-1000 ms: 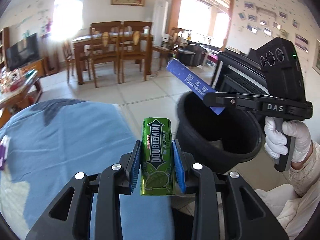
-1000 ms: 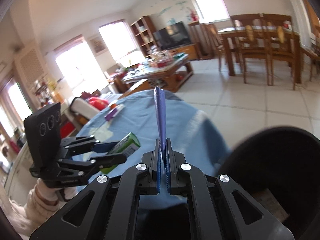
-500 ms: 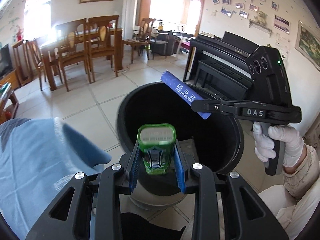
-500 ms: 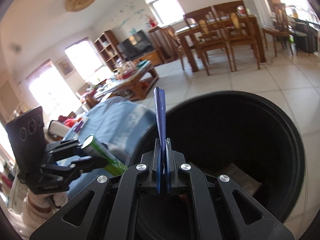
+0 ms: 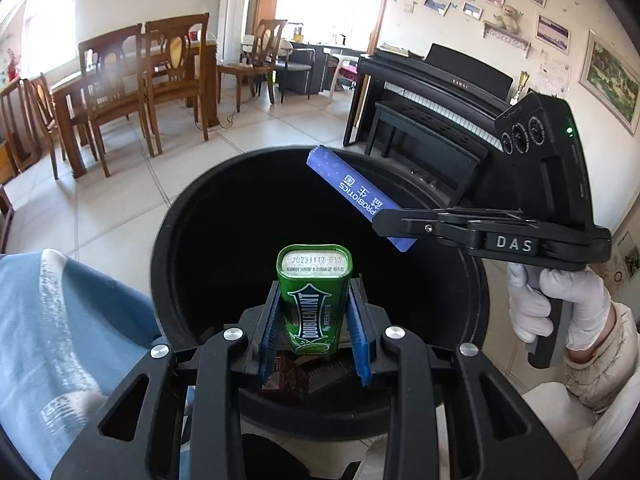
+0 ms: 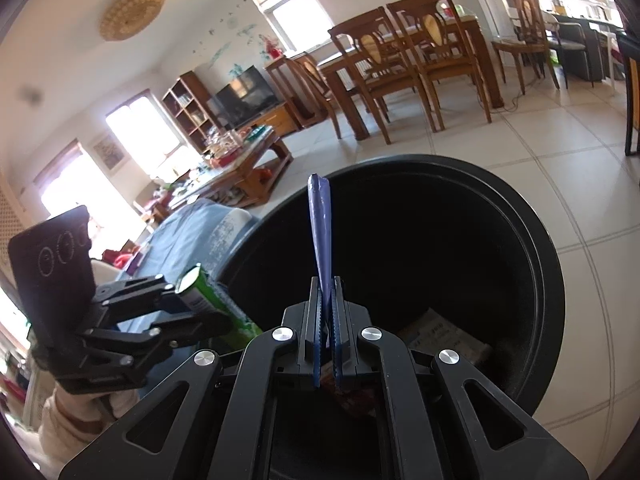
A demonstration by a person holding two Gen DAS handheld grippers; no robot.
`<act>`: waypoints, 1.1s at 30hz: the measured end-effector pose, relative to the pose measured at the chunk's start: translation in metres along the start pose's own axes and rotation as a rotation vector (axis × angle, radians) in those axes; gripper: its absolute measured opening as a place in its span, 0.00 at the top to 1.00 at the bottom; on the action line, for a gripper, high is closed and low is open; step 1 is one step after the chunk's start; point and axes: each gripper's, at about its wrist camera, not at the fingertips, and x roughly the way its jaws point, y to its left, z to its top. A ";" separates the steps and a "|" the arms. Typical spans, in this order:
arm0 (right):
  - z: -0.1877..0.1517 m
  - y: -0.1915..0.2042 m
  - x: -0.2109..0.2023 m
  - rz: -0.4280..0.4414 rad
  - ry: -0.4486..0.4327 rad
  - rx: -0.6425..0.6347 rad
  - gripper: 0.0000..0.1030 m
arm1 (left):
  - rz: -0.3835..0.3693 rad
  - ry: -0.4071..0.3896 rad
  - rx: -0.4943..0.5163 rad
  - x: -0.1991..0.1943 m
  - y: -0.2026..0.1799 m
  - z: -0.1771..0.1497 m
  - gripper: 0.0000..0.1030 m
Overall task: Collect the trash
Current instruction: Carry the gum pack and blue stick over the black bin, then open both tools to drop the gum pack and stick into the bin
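Both grippers are over the black bin (image 5: pixel 188 264) right now. Stuff around it: a blue cloth (image 5: pixel 60 340) hugging the bin's left side, a black piano (image 5: pixel 432 120) behind it, and a wooden dining table (image 5: pixel 132 76) with chairs further back on the tile floor. Nothing sits between either piece of trash and the bin's mouth.

Left gripper (image 5: pixel 314 330) is clamped on a green gum tin (image 5: pixel 314 296), pads squeezing its two narrow sides. The tin's long axis runs along the fingers, date-stamped end pointing away from the camera and down into the bin.

Right gripper (image 6: pixel 327 320) is pinched nearly flat on a thin blue sachet (image 6: pixel 322 232). In the left view the sachet (image 5: pixel 356 196) sticks out up and to the left past the fingers, over the far side of the rim.

Left view shows the sachet's printed face and the white glove (image 5: pixel 560 304) holding that gripper. Right view only gets the sachet edge-on, but shows paper (image 6: pixel 440 336) in the bin's bottom, plus a TV (image 6: pixel 244 96) and coffee table (image 6: pixel 244 168).
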 end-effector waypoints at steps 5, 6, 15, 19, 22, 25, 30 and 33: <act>-0.005 -0.003 0.003 -0.009 0.012 0.011 0.95 | -0.005 0.020 0.003 0.008 -0.001 -0.004 0.70; -0.003 -0.002 0.004 -0.010 0.015 0.013 0.95 | -0.006 0.023 0.005 0.009 -0.002 -0.002 0.70; -0.005 0.000 0.010 -0.047 0.033 0.001 0.95 | -0.008 0.025 0.014 0.011 -0.007 -0.002 0.70; 0.000 0.003 0.013 -0.058 0.036 -0.002 0.95 | -0.014 0.024 0.018 0.012 -0.008 -0.002 0.70; 0.002 0.005 0.016 -0.067 0.040 -0.004 0.95 | -0.019 0.022 0.020 0.012 -0.009 -0.003 0.70; 0.002 0.007 0.017 -0.075 0.044 -0.007 0.95 | -0.023 0.020 0.023 0.015 -0.007 -0.002 0.70; 0.002 0.009 0.020 -0.086 0.049 -0.007 0.95 | -0.026 0.021 0.028 0.018 -0.007 -0.002 0.70; 0.002 0.011 0.024 -0.095 0.055 -0.011 0.94 | -0.027 0.022 0.024 0.018 -0.007 -0.003 0.70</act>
